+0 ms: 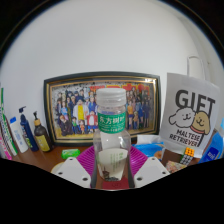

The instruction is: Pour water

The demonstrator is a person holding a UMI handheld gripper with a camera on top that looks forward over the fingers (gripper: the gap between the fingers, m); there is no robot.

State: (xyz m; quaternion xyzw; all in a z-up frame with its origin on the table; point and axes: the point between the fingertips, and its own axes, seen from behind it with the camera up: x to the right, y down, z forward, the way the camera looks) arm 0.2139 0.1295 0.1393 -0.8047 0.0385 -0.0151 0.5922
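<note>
Bottle: a clear plastic water bottle with a white screw cap and a green label (111,125) is standing upright between the two gripper fingers, its lower part reaching down among them.
Gripper (111,172): the two pale fingers are flanking the bottle's base, one at each side, with a pink pad (88,158) showing on the inner face.
Grip: the fingers are sitting close against the bottle, but it cannot be told whether both are pressing on it or a gap is remaining.
Water: the clear lower body is looking partly filled, level not readable.
Surface: a brown wooden tabletop (50,157) is carrying the surrounding things.
Behind the bottle: a gilt-framed group photograph (70,108) is leaning against the white wall (110,40), directly beyond the bottle.
Right of the frame: a white paper gift bag printed with black letters "GIFT" and a cartoon dog (190,120) is standing beside the frame.
Left of the frame: a cluster of small bottles, one dark with a pump top (40,133), is standing near the wall.
Near the left finger: a small green object (70,153) is lying on the tabletop, kind unclear.
</note>
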